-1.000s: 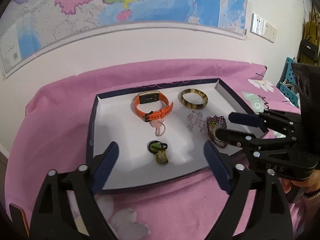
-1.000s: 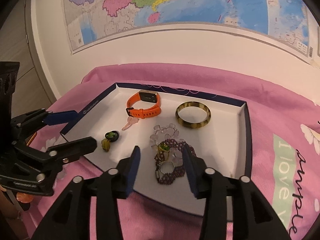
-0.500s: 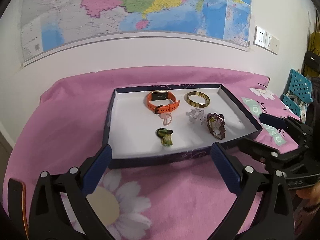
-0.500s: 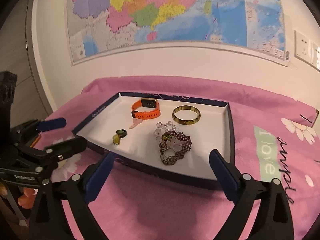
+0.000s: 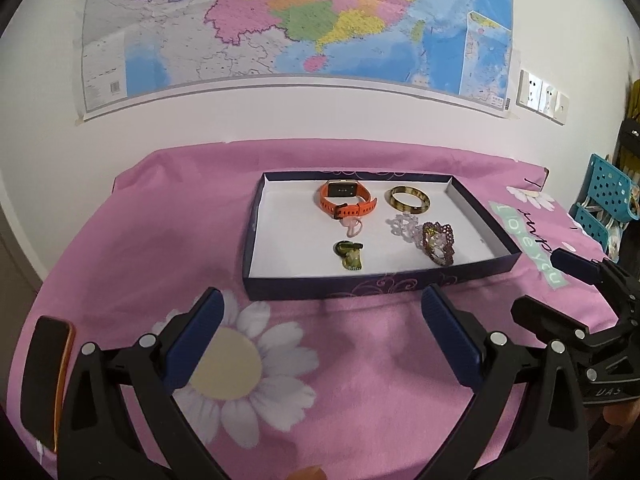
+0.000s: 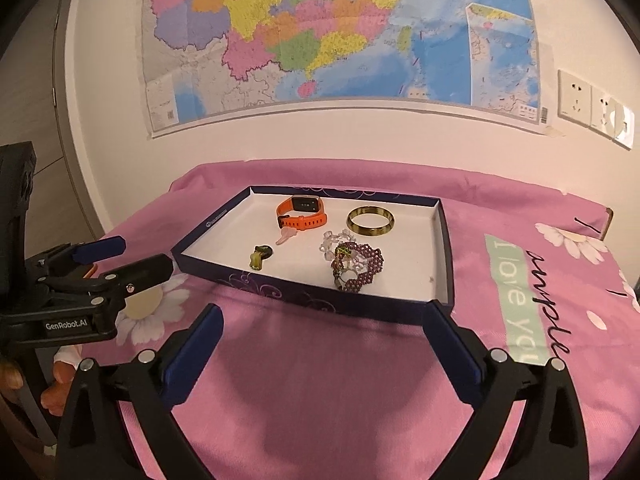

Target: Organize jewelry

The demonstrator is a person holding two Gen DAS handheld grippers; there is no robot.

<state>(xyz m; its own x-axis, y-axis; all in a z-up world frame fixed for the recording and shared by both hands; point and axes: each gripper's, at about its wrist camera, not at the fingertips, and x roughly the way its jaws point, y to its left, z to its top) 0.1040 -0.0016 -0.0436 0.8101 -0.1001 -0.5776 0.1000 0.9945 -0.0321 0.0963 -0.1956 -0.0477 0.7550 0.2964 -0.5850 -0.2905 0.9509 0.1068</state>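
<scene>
A shallow dark-blue box with a white floor (image 5: 280,240) (image 6: 442,248) lies on the pink cloth. In it are an orange watch (image 5: 346,200) (image 6: 302,216), a tortoiseshell bangle (image 5: 408,200) (image 6: 370,221), a clear bead bracelet (image 5: 402,226) (image 6: 334,240), a purple beaded bracelet (image 5: 438,242) (image 6: 358,266), a pink charm (image 5: 352,227) (image 6: 287,235) and a green pendant (image 5: 350,254) (image 6: 260,256). My left gripper (image 5: 320,330) (image 6: 120,258) is open and empty in front of the box. My right gripper (image 6: 320,342) (image 5: 548,284) is open and empty, near the box's front right corner.
The pink flowered cloth (image 5: 340,360) covers the table up to a white wall with a map (image 5: 280,20). A dark phone with an orange edge (image 5: 46,376) lies at the front left. Blue baskets (image 5: 604,200) stand to the right.
Both grippers have pulled back out of the box towards the table's front. My right gripper opened wide and let go of the purple beaded bracelet, which now rests in the box.
</scene>
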